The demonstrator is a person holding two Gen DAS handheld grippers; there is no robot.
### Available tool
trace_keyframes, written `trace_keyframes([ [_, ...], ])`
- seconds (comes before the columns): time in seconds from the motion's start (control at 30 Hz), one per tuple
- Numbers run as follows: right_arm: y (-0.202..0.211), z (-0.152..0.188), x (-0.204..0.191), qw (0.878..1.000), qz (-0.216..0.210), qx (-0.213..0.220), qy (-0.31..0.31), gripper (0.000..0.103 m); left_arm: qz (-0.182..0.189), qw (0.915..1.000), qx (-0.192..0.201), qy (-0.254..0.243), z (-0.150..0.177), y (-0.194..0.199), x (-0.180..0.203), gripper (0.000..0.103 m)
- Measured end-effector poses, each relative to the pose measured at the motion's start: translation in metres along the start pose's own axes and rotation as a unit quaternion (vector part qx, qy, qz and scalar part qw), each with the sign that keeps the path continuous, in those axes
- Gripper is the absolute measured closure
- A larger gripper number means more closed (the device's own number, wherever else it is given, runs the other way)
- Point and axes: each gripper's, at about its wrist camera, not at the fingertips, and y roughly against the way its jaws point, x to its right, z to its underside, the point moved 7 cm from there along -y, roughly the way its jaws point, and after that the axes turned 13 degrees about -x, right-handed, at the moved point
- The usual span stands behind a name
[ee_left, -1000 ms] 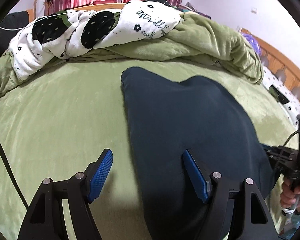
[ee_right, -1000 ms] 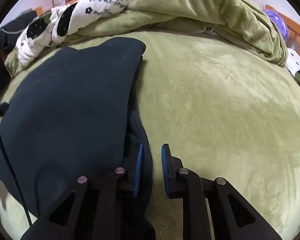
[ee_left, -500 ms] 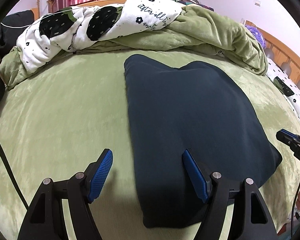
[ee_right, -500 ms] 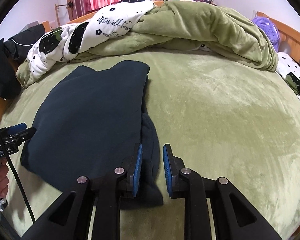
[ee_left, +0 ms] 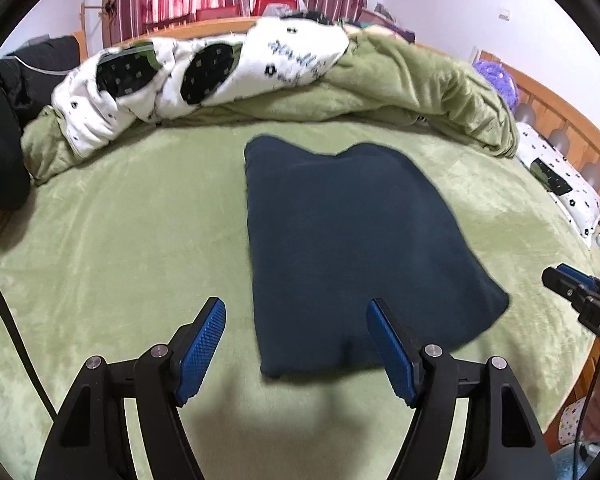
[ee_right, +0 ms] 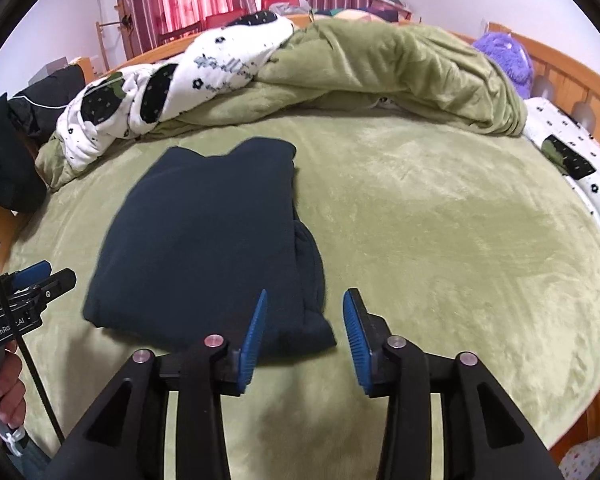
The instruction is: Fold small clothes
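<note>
On the left, the left claw (ee_left: 296, 344) hangs spread wide and empty above the near edge of the bed (ee_left: 112, 240), its right finger over the near-left corner of the dark navy garment (ee_left: 348, 248). The garment lies flat, already folded into a long panel in the middle of the bed, its long axis running from the near edge toward the rumpled green blanket (ee_left: 420, 92) at the far side. On the right, the right claw (ee_right: 305, 330) is also parted, holding nothing, just short of the garment's near-right corner, where a lower layer pokes out. Both sit about equally near; the next fold likely lifts this near end away.
</note>
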Motion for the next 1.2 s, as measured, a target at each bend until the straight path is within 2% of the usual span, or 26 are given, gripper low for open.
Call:
trace_keyframes([
  [0.17,0.038,0.018,-0.015,1.000,0.015,0.021,-0.003,0.061,-0.008,0.9995,0.029,0.009,0.010,0.050,0.001,0.027],
  [0.2,0.043,0.021,-0.017,1.000,0.018,0.023,-0.003,0.053,-0.008,0.9993,0.033,0.012,0.011,0.060,0.002,0.026],
  [0.23,0.050,0.025,-0.021,0.999,0.024,0.026,-0.001,0.041,-0.007,0.9991,0.038,0.016,0.013,0.069,0.002,0.024],
  [0.3,0.063,0.030,-0.028,0.999,0.025,0.035,0.004,0.029,-0.010,0.9987,0.045,0.020,0.018,0.086,0.003,0.018],
  [0.43,0.084,0.041,-0.035,0.999,0.016,0.042,-0.007,0.018,-0.032,0.9973,0.064,0.018,0.030,0.115,0.002,0.011],
  [0.5,0.091,0.047,-0.037,0.999,0.014,0.039,-0.011,0.017,-0.037,0.9971,0.065,0.014,0.035,0.121,0.002,0.011],
  [0.73,0.107,0.057,-0.044,0.999,0.029,0.036,-0.004,0.015,-0.013,0.9979,0.055,0.032,0.049,0.127,-0.007,0.011],
  [0.87,0.114,0.058,-0.048,0.998,0.052,0.042,0.004,0.015,-0.015,0.9980,0.057,0.025,0.052,0.131,-0.005,0.011],
  [1.2,0.117,0.060,-0.053,0.998,0.051,0.038,0.007,0.015,-0.016,0.9981,0.057,0.017,0.056,0.133,0.004,0.011],
])
